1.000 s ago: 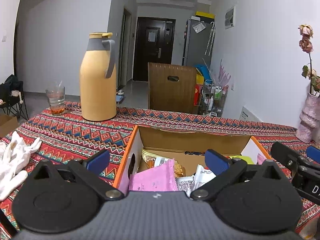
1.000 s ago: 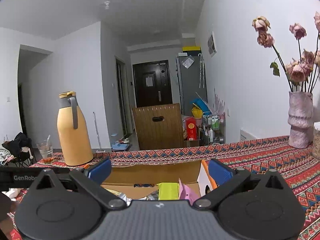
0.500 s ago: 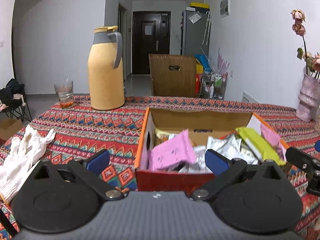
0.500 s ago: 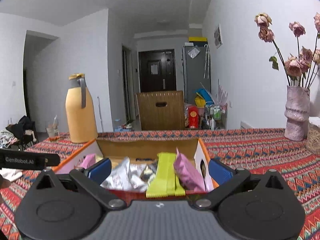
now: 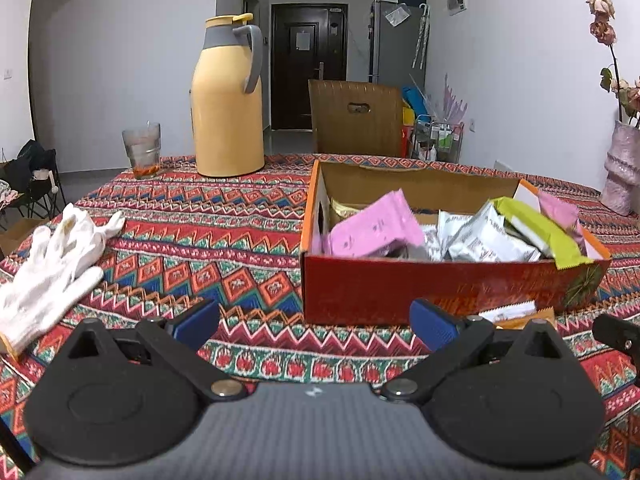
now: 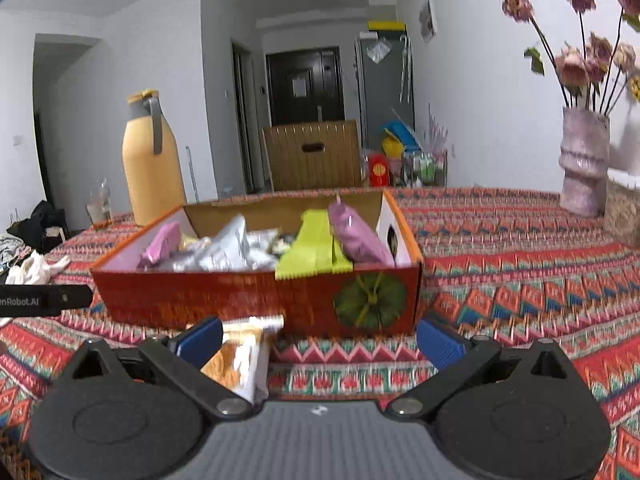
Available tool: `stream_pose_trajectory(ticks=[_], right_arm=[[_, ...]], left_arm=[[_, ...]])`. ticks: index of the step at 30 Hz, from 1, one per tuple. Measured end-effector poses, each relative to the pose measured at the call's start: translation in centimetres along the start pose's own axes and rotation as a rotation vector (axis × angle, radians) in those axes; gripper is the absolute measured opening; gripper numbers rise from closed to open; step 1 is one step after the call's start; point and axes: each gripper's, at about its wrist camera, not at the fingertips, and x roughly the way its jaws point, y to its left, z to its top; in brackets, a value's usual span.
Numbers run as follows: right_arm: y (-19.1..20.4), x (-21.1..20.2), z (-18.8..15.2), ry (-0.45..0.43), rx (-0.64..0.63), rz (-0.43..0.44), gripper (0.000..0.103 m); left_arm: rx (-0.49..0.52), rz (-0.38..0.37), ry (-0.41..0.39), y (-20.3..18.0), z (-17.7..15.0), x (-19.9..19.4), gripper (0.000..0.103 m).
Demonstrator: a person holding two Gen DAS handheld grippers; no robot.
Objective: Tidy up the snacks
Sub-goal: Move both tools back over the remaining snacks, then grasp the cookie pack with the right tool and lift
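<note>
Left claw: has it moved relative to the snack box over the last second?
Yes. The left claw has pulled back toward the person: it was over the box, and now the box's whole red front wall shows beyond its tips.

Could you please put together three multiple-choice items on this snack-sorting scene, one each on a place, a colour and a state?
1. Where does the orange and white snack packet lie?
A. inside the box
B. on the tablecloth in front of the box
C. beside the vase

2. What colour is the long packet hanging over the front wall of the snack box?
A. yellow-green
B. blue
C. black

3. How do the left tool and right tool stand?
A. both shut on packets
B. left shut, right open
C. both open and holding nothing

Answers:
1 B, it rests on the patterned cloth just short of the red front wall.
2 A, its lime wrapper drapes over the rim.
3 C, each pair of blue pads is spread wide with nothing between them.
</note>
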Motion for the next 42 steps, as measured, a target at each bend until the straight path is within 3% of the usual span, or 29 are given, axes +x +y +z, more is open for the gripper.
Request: stream_pose_trajectory(ticks=[15, 29, 35, 39, 42], right_arm=[[0.4, 0.9, -0.9, 0.053, -0.005, -0.013, 0.103], [5.4, 3.3, -0.5, 0.114, -0.113, 0.055, 0.101], [6.4, 4.4, -1.1, 0.156, -0.146, 0.054, 0.083], [6.3, 4.7, -1.2, 0.177, -0.136, 0.068, 0.052], [6.1, 4.5, -1.2, 0.167, -0.125, 0.075, 0.050]], left_arm=[[-0.011, -0.015, 0.008, 0.1, -1.0, 0.7, 0.103], [-0.041, -0.015, 0.018, 0.7, -0.9, 0.8, 0.103], [-0.053, -0.024, 0.019, 1.0, -0.9, 0.8, 0.103], [-0.057, -0.028, 0.021, 1.0, -1.0, 0.8, 0.103], [-0.058, -0.027, 0.023, 1.0, -1.0, 0.8, 0.103]])
